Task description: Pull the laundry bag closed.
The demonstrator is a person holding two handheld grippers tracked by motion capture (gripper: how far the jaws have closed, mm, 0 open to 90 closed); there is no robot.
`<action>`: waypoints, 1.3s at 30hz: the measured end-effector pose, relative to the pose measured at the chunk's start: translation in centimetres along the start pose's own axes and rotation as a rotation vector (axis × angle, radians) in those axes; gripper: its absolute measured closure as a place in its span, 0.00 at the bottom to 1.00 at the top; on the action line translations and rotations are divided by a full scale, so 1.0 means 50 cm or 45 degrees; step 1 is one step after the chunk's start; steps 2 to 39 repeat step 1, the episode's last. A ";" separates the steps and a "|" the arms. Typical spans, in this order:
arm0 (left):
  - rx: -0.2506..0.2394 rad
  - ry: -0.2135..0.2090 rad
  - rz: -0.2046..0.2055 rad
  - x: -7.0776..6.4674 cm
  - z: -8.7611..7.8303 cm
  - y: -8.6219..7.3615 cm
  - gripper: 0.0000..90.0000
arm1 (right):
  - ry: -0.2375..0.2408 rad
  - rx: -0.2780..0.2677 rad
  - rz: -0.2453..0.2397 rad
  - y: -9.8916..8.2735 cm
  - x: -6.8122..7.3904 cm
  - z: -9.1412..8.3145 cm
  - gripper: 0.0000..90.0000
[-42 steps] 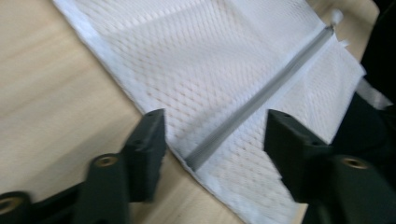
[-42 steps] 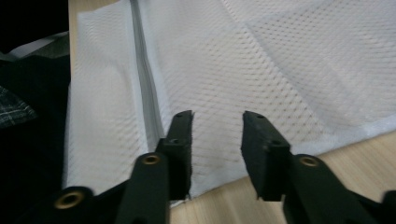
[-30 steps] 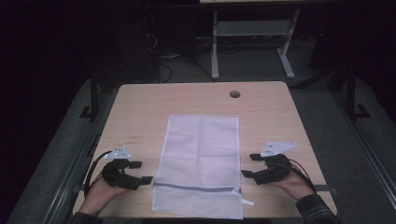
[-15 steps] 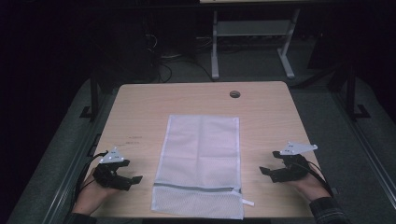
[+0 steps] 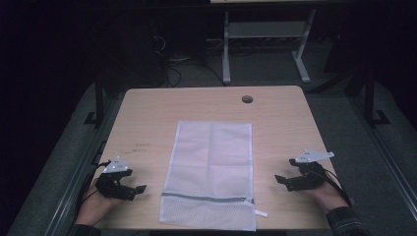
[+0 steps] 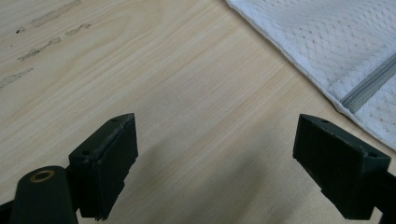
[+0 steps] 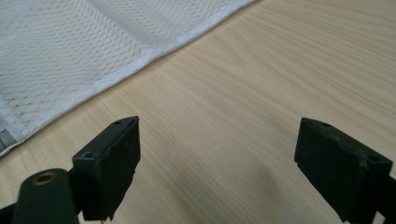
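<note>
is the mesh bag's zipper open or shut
Shut: the mesh bag lies flat on the table, its grey zipper one unbroken line.

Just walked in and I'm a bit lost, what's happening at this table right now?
A person holds a two-jaw gripper in each hand at a wooden table. A white mesh laundry bag lies flat in the middle, its zipper near the front edge. The left gripper and the right gripper rest on either side of the bag, both open with nothing between the jaws, apart from the fabric.
</note>
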State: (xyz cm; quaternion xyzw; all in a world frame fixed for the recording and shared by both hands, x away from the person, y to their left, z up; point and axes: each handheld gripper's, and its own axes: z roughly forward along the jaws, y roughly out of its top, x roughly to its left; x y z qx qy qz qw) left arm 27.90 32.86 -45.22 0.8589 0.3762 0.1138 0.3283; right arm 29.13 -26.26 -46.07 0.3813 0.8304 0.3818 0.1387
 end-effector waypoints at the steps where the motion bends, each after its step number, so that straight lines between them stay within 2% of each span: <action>1: 0.000 0.000 0.000 0.000 0.000 0.000 0.15 | 0.000 0.000 0.000 0.000 0.000 0.000 0.15; 39: 0.000 0.000 0.000 0.000 0.000 0.000 0.15 | 0.000 0.000 0.000 0.000 0.000 0.000 0.15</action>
